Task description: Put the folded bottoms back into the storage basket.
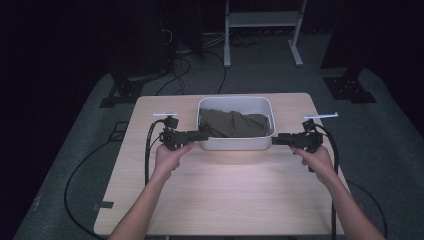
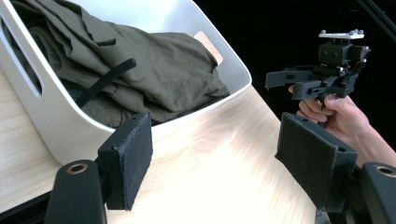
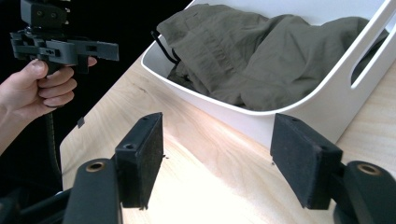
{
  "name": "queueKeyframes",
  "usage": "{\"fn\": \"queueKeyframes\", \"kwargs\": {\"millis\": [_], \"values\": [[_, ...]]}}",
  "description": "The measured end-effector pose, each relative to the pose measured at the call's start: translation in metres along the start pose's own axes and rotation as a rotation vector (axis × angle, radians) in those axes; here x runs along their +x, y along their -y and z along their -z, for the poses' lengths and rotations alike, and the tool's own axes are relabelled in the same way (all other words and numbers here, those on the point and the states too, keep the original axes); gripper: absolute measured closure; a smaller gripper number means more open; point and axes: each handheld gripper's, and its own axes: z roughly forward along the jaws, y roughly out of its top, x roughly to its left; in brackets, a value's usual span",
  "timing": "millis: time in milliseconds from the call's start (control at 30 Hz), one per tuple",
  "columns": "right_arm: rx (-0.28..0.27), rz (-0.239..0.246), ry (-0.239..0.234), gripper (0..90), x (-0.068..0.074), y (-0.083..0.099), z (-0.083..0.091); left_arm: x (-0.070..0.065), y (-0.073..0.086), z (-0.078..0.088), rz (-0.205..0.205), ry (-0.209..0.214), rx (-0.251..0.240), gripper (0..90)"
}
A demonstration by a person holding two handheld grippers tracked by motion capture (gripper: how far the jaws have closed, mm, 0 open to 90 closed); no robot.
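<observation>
Nearest the person, the front of the wooden table [image 1: 220,195] lies bare, with both forearms coming in over it toward the middle. The left gripper [image 1: 202,135] is held level at the left near corner of the white tub [image 1: 235,144], and its own view shows the jaws spread wide with nothing between the pads, the tub's corner just beyond the left one. The right gripper [image 1: 276,139] mirrors it at the tub's right near corner; its jaws are likewise wide and empty, the tub wall just past the right pad. Farther in, the olive-green garment [image 1: 232,124] lies crumpled in a heap inside the tub, with a black cord or strap [image 2: 105,80] across its folds. Judging from this, the work is at its very start: the garment sits wholly in the tub, untouched, and neither tool has closed on cloth or rim. Reaching in, gripping and lifting it out all seem left to do
</observation>
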Motion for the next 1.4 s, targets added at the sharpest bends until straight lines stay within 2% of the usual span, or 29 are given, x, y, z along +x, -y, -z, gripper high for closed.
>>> {"fn": "queueKeyframes", "kwargs": {"millis": [33, 167, 367, 467, 900, 1000, 1067, 1400], "values": [[0.001, -0.001, -0.002, 32.9, 0.0, 0.001, 0.0, 0.001, 0.002, 0.0, 0.012, -0.002, -0.001, 24.4], [0.014, 0.001, 0.002, 29.6, 0.001, 0.004, 0.0, 0.002, 0.005, 0.002, 0.004, -0.009, 0.015, 21.4], [0.022, 0.012, 0.005, 26.0, 0.004, 0.005, 0.001, 0.0, 0.013, 0.009, -0.01, -0.001, -0.004, 19.8], [0.021, 0.009, 0.001, 25.3, 0.006, 0.008, 0.0, 0.0, 0.016, 0.009, -0.017, -0.005, 0.008, 18.5], [0.036, 0.004, -0.017, 24.6, 0.005, 0.023, 0.001, -0.006, 0.027, 0.013, -0.032, 0.014, 0.004, 16.5], [0.037, 0.006, -0.018, 24.6, 0.004, 0.026, 0.002, -0.007, 0.028, 0.014, -0.038, 0.002, 0.015, 15.5], [0.043, -0.004, -0.022, 24.3, 0.004, 0.03, 0.002, -0.007, 0.031, 0.016, -0.031, 0.016, 0.001, 15.3], [0.045, -0.014, -0.033, 24.0, 0.001, 0.041, 0.004, -0.006, 0.039, 0.021, -0.03, 0.011, 0.001, 13.1]]}}
